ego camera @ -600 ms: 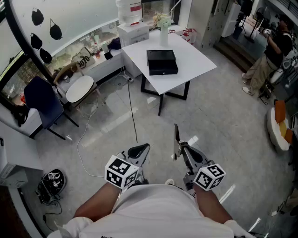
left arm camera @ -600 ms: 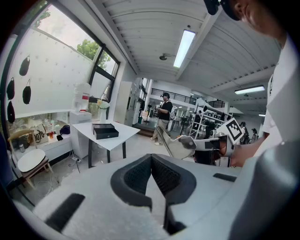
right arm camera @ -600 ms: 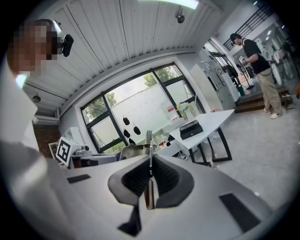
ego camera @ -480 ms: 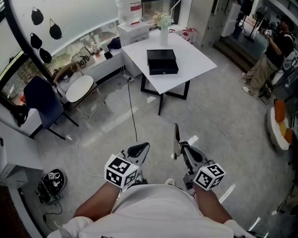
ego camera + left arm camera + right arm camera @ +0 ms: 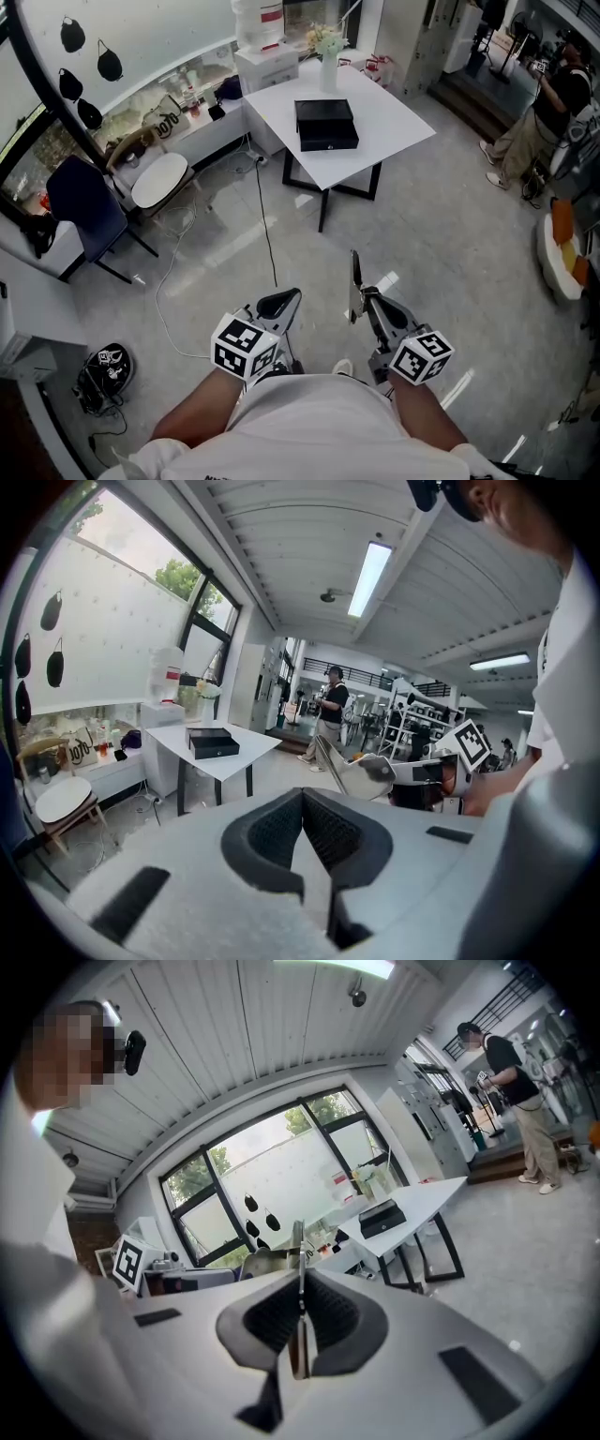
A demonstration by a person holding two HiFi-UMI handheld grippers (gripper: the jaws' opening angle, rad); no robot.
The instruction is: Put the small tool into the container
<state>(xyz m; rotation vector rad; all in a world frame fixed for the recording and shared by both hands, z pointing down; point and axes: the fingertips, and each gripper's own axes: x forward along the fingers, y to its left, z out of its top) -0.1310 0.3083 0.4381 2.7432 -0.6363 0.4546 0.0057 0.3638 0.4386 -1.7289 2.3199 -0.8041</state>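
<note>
Little has changed over the last half second. The floor (image 5: pixel 441 234), the furniture and both grippers sit where they did, and only the head view has shifted a touch. I judge this a pause before the carry, with no progress made.

The white table (image 5: pixel 398 127) stands far off across the room, well apart from the person. The black container (image 5: pixel 326 124) lies near its middle; whether its top is open I cannot tell.

Near, at the left, the left gripper (image 5: pixel 281 305) has its jaws together with nothing between them. Near, at the right, the right gripper (image 5: pixel 366 298) has its jaws clamped on the small tool (image 5: pixel 355 279). The tool is a thin metal strip that sticks out beyond the pads toward the far side.

So the tool is secured, but the whole trip to the container likely remains.
</note>
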